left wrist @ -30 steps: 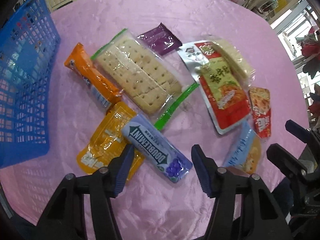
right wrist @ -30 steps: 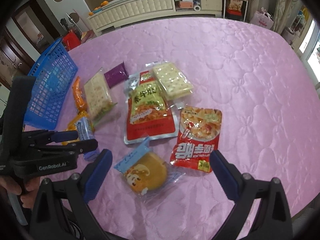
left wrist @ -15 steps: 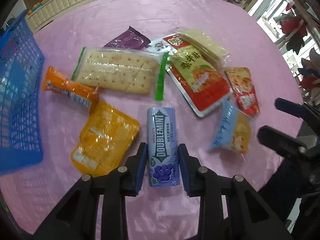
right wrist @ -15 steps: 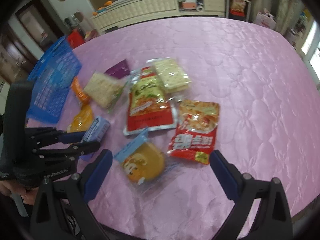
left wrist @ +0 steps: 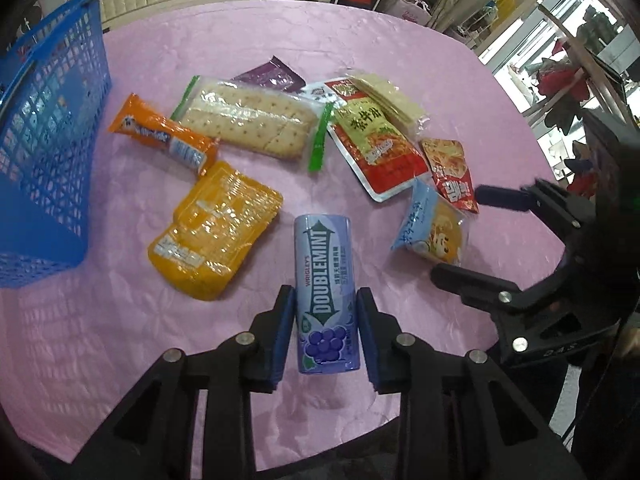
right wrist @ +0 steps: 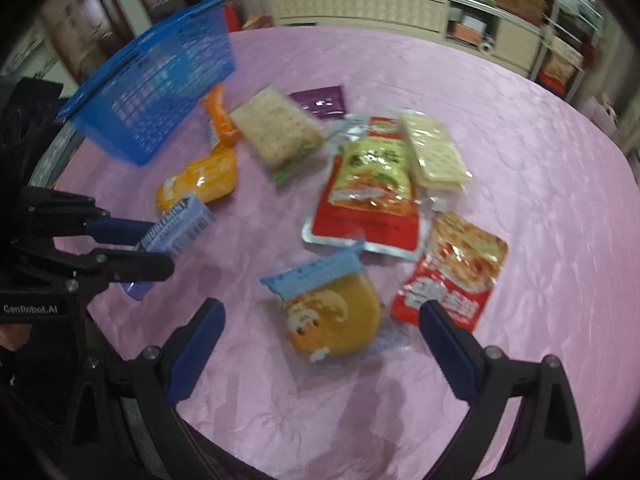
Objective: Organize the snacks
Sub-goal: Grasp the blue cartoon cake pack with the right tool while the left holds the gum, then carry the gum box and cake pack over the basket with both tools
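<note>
left gripper (left wrist: 325, 330) clenched on Doublemint pack (left wrist: 326, 294), 6 o'clock, lifted off pink desk (left wrist: 224, 40); right gripper (right wrist: 320, 334) released, spread above bun packet (right wrist: 334, 318) | yellow pouch (left wrist: 214, 236) 9 o'clock; cracker pack (left wrist: 250, 122) 11 o'clock | blue basket (left wrist: 48, 128) far at 10 o'clock
</note>
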Tool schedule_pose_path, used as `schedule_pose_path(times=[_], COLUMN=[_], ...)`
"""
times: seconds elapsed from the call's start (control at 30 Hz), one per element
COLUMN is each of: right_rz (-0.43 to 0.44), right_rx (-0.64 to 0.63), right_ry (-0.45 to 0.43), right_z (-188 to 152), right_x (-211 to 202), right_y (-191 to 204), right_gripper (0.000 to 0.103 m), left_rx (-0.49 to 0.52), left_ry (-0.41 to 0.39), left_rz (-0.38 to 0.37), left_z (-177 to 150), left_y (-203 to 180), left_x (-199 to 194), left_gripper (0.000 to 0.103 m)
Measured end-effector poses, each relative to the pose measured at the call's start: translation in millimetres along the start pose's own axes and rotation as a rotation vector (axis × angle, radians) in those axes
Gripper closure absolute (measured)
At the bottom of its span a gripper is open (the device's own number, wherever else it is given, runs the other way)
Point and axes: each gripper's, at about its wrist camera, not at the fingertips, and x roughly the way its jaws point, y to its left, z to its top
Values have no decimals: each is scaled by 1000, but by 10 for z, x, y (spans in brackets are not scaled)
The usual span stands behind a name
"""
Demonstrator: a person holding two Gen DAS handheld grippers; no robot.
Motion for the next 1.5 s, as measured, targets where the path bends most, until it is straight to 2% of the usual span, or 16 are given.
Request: schedule_pose_path(times=[0.03, 0.13, 0.2, 0.27, 0.37, 0.47, 0.57, 0.67, 0.93, 1.2, 1.4, 1.5], right_rz=[-4, -42, -49, -75, -65, -35, -66, -57, -58, -56, -62, -32], right_rx=[-24, -99, -130, -142, -115, -95, -109, -51, -12, -19, -31, -37], right_ry=[9, 50, 77, 89, 79, 67, 62, 39, -61, -174, -227, -239], right_z=[22, 44, 43, 25, 15, 19, 17, 73, 296, 765, 1155, 1355], right_x=[31, 146, 238, 295, 298, 244, 181, 38, -454, -932, -1114, -1138], right_y=[21, 91, 116, 119, 99, 131, 251, 310, 564, 879, 1125, 1237], right_gripper=[4, 11, 31, 39, 44, 45, 45, 45, 45, 45, 45, 45], left_rx=[2, 13, 24, 27, 19, 22, 16, 9, 49, 85, 88, 76], left_ry=[2, 11, 13, 20, 26, 11, -14, -47, -172, -308, -361, -379], left_rz=[-2, -1, -2, -3, -8, 4, 5, 3, -11, 21, 70, 87], left_z=[-36, -33, -55, -67, -85, -90, -96, -107, -115, 36, 169, 247], left_y=[11, -9, -32, -43, -34, -26, -4, 2, 44, 193, 484, 660], left_x=[-170, -133, -107, -70, -30, -36, -123, -273, -936, -1663, -2058, -2171], left_gripper=[74, 74, 74, 74, 74, 74, 74, 74, 74, 74, 74, 74])
